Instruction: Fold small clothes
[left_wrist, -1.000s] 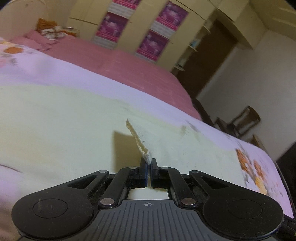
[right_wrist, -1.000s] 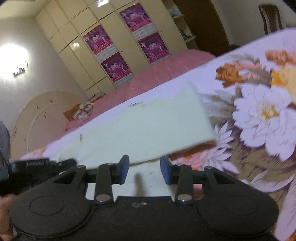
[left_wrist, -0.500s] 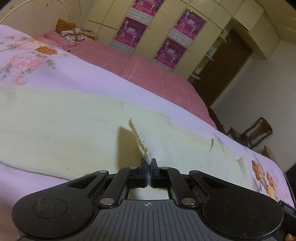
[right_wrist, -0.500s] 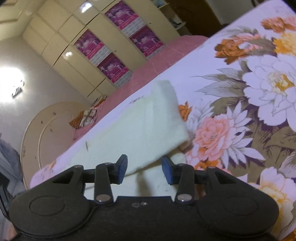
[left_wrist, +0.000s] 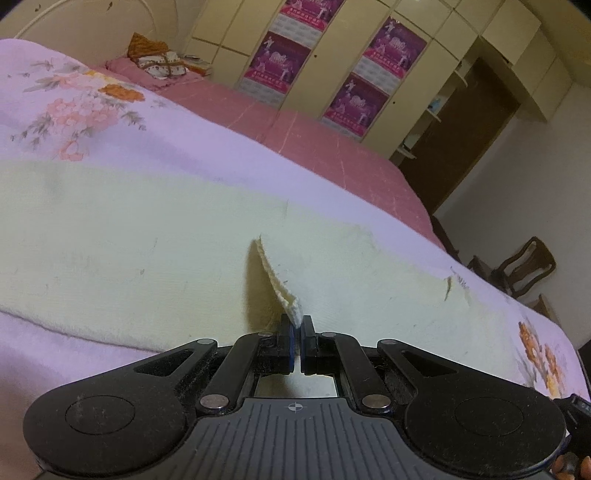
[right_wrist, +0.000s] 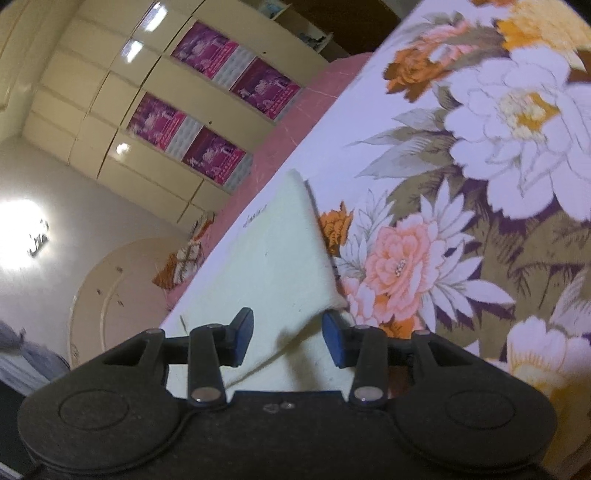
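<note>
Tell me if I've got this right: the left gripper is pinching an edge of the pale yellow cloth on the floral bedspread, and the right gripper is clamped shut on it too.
Not quite. The right gripper is open in the right wrist view, its jaws apart over the pale yellow cloth. The rest holds: the left gripper pinches an edge of that cloth on the floral bedspread.

Cloth (left_wrist: 155, 254) on bedspread (left_wrist: 110, 144), wardrobe (left_wrist: 332, 66) behind, chair (left_wrist: 524, 269) right

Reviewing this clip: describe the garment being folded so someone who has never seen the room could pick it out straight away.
On the bed, a lilac floral blanket covers the near side. The pale cream knit garment lies flat on it, one edge pinched by the left gripper. It is the only plain, unpatterned cloth there.
</note>
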